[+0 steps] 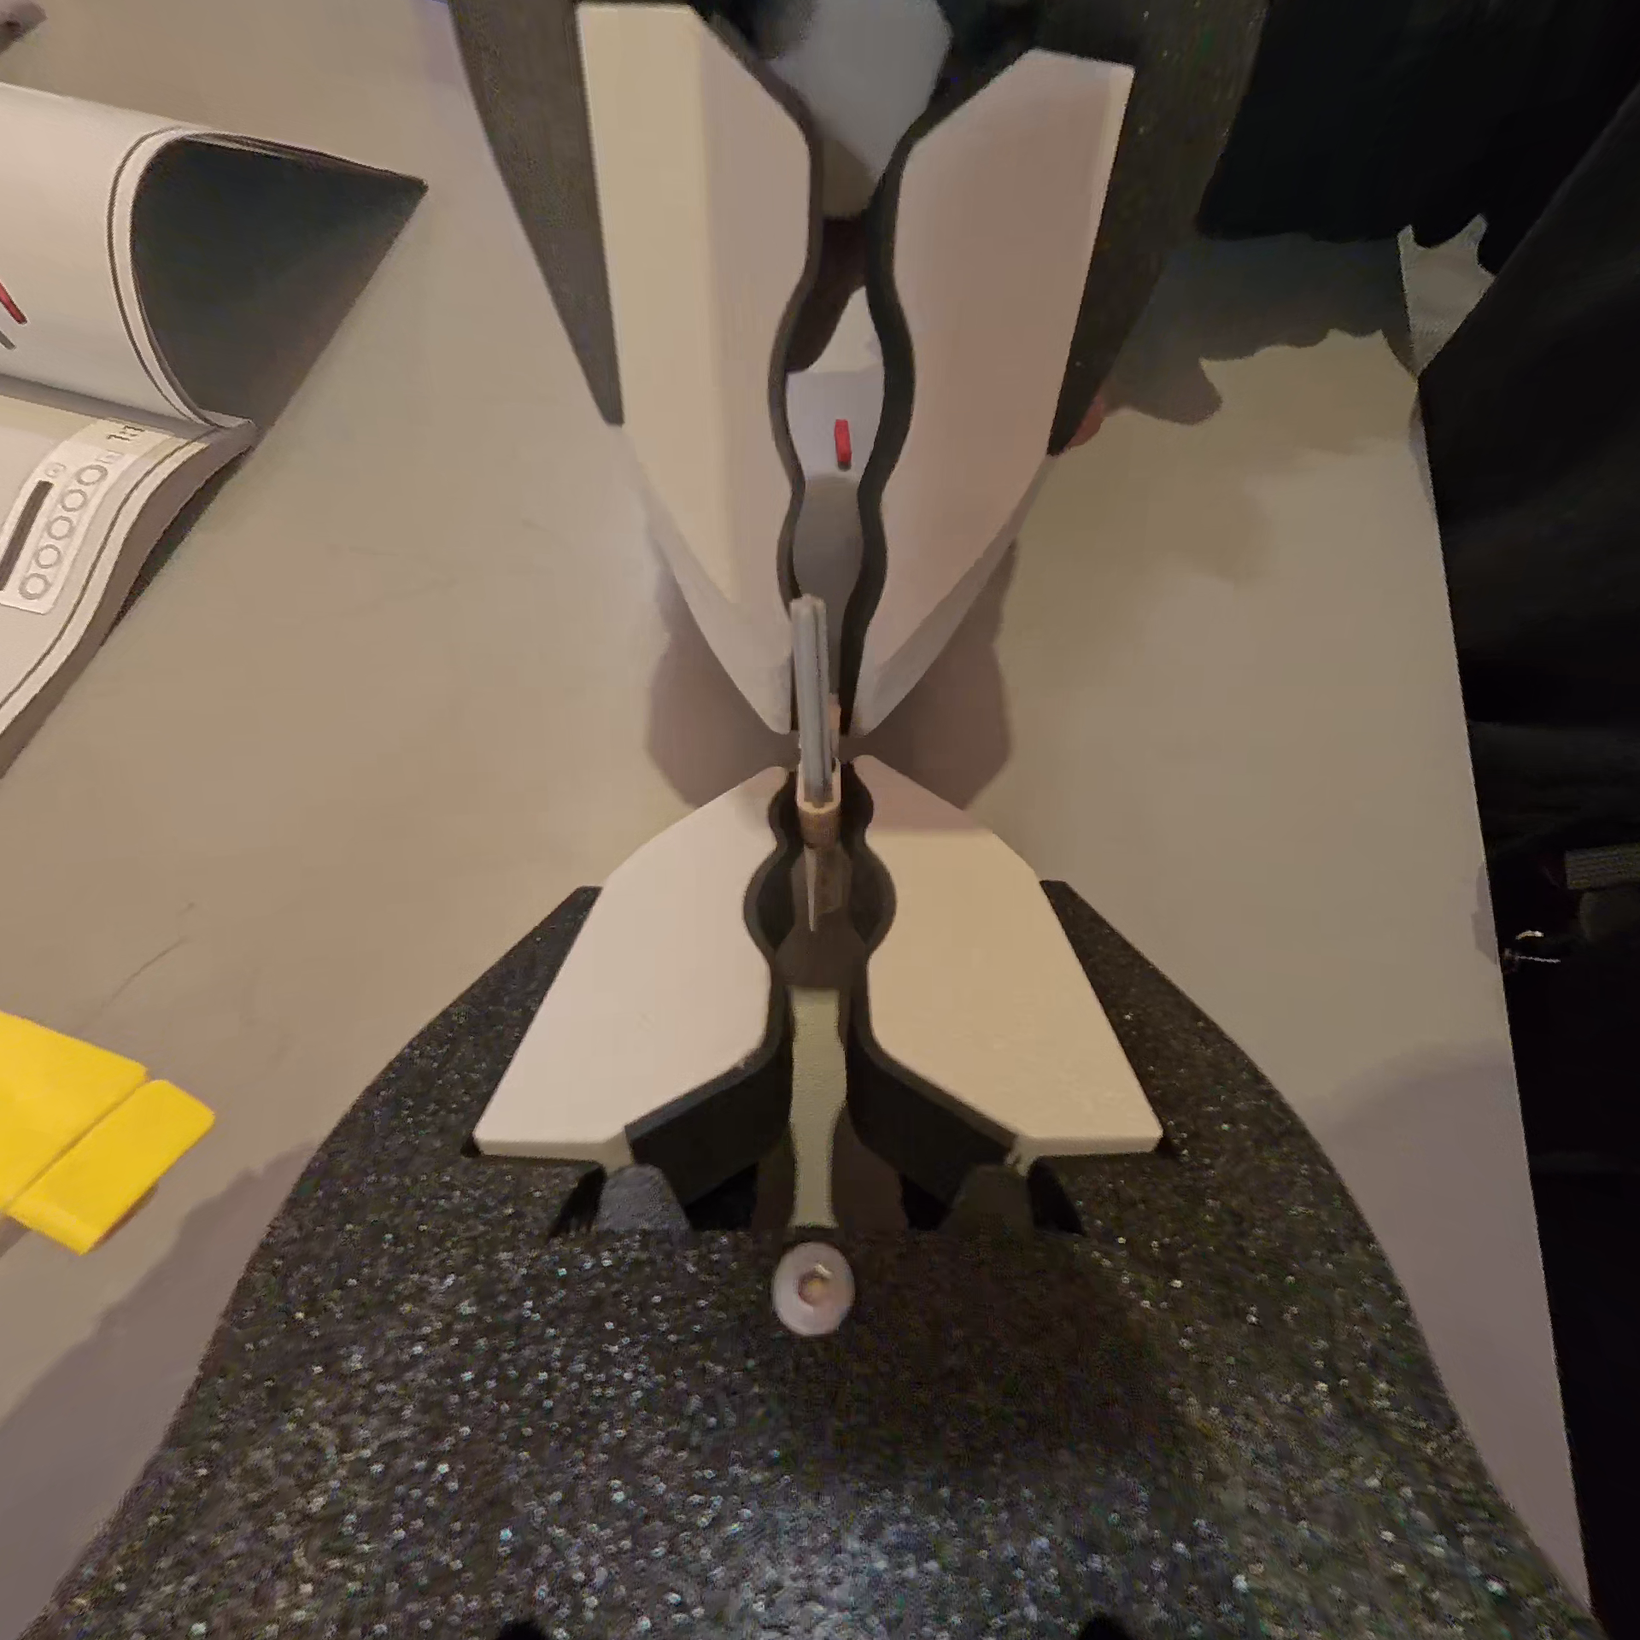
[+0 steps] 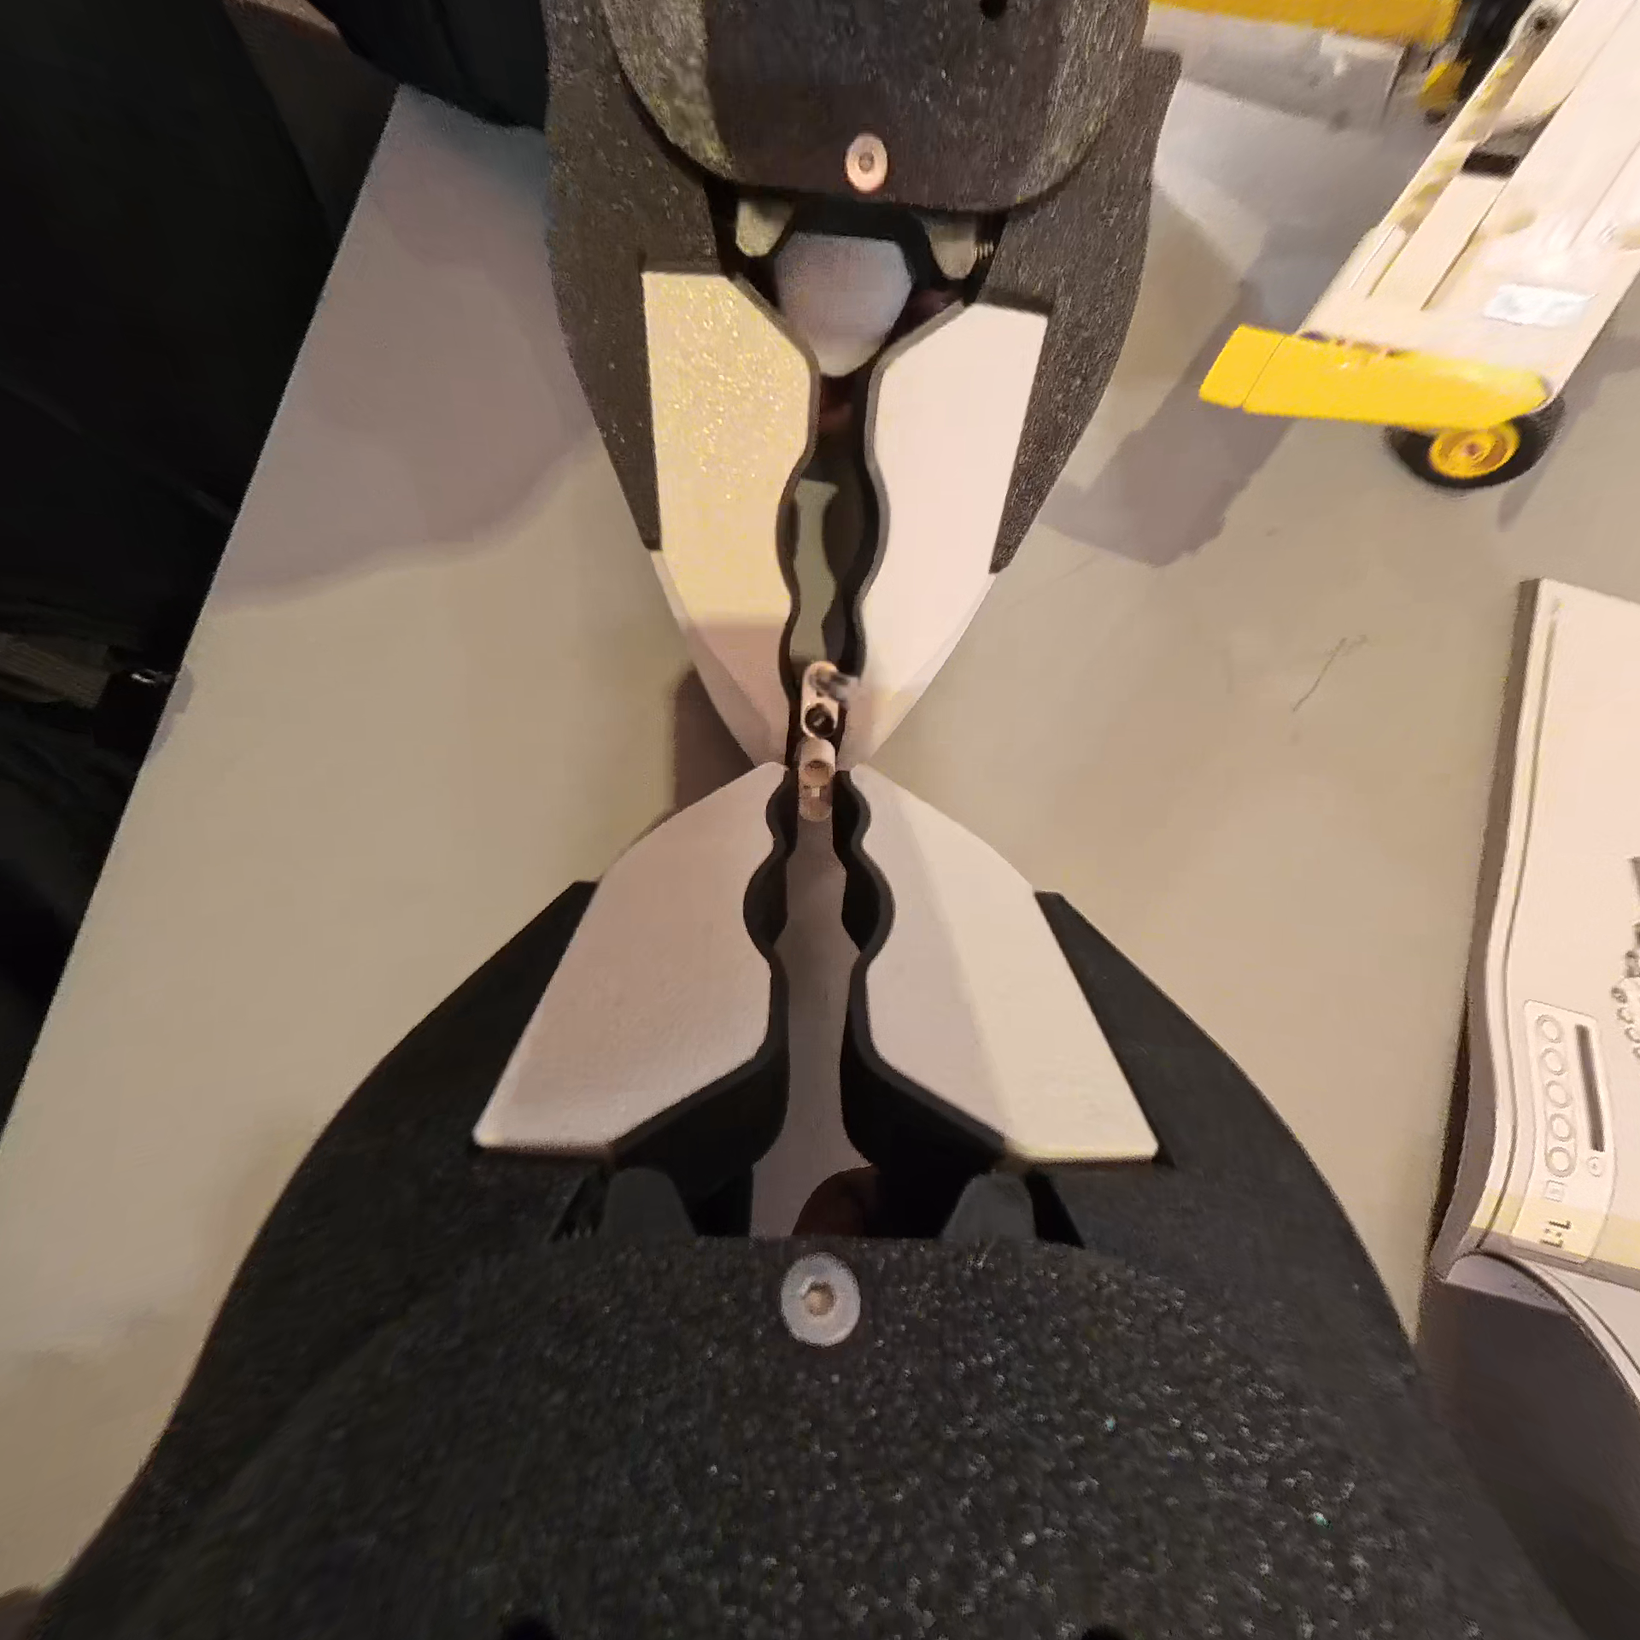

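Left claw (image 1: pixel 821 781) and right claw (image 2: pixel 821 772) meet tip-to-tip, each apparently pinching a small connector piece (image 1: pixel 815 710).

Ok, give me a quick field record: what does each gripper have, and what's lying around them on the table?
left gripper: closed on a small pale sleeve
right gripper: closed on a thin grey rod
relation: grippers tip to tip above the table; rod end sits in the sleeve
booklet: open, on the table beside the grippers
yellow flat pieces: on the table by the left gripper
yellow wheeled model: beyond the booklet
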Action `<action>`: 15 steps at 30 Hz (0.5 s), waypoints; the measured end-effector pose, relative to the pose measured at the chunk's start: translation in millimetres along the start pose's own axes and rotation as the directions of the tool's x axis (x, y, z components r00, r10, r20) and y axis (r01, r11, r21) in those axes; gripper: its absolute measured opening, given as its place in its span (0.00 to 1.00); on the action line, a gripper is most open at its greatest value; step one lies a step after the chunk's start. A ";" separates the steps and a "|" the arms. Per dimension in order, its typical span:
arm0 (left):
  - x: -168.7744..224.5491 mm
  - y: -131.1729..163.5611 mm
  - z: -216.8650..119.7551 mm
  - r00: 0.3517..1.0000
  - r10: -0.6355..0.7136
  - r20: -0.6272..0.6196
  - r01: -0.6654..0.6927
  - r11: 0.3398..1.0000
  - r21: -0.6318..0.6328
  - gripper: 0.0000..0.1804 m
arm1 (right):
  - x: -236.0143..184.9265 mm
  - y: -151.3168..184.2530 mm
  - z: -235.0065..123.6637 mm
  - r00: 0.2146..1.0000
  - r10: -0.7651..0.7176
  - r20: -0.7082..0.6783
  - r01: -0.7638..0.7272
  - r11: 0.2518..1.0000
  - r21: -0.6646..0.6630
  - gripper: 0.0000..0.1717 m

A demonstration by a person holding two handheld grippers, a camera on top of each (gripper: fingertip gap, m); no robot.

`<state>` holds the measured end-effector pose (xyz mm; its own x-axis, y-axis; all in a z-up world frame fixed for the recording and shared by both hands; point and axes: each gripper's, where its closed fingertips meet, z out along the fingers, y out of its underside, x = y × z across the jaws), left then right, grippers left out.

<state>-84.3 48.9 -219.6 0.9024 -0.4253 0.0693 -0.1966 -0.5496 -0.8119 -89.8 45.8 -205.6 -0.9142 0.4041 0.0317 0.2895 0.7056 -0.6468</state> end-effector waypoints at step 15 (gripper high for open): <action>-1.8 -6.0 -3.6 0.991 -0.116 -0.067 0.120 0.991 0.058 0.04 | 4.1 -5.8 -1.9 0.995 0.100 0.005 -0.099 0.977 0.186 0.04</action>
<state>-86.1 50.4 -212.8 0.8915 -0.4057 0.2018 -0.0643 -0.5541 -0.8300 -94.7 44.5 -200.3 -0.8822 0.4695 -0.0367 0.3204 0.5412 -0.7774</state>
